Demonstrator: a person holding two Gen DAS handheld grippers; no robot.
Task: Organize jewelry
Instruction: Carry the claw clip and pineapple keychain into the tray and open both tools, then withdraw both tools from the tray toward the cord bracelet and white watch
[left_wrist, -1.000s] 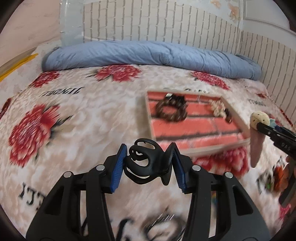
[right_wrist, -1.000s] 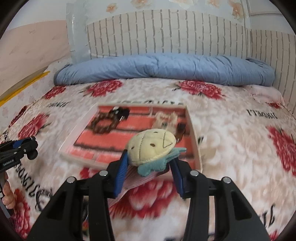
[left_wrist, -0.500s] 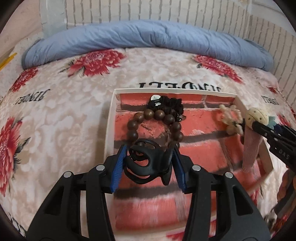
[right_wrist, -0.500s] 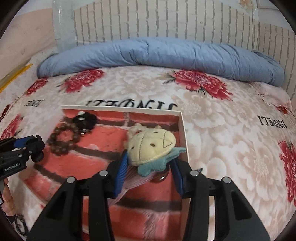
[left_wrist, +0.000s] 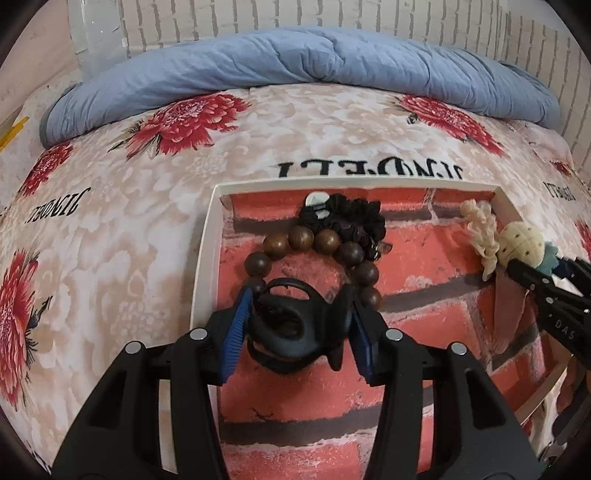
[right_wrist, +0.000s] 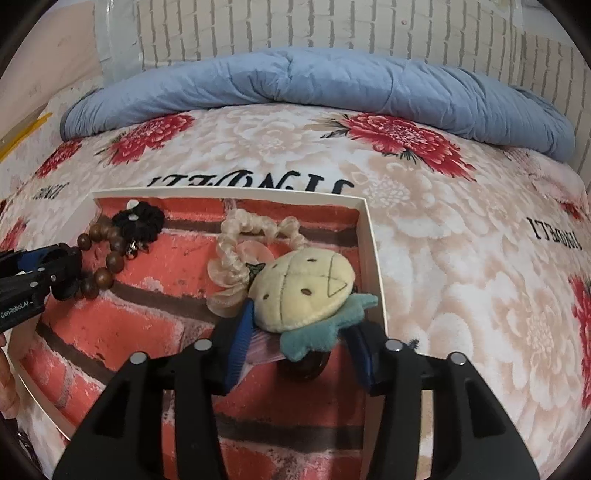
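My left gripper (left_wrist: 300, 330) is shut on a black hair claw clip (left_wrist: 295, 325) and holds it low over the tray's (left_wrist: 207, 258) left half, just in front of a brown wooden bead bracelet (left_wrist: 325, 242). A black scrunchie (left_wrist: 347, 218) lies behind the beads. My right gripper (right_wrist: 301, 341) is shut on a plush hair clip with a cream face and teal leaf (right_wrist: 304, 293), over the tray's (right_wrist: 371, 258) right side, close to its wall. A cream scrunchie (right_wrist: 236, 258) lies just behind it.
The tray has a red brick-print floor and white walls and rests on a floral bedspread (left_wrist: 110, 221). A rolled blue quilt (left_wrist: 295, 59) lies along the back, against a brick-pattern wall (right_wrist: 332, 26). A dark round object (right_wrist: 306, 365) sits under the plush clip.
Both grippers moved forward and down over the tray, from the bedspread in front of it. Each still grips its item.
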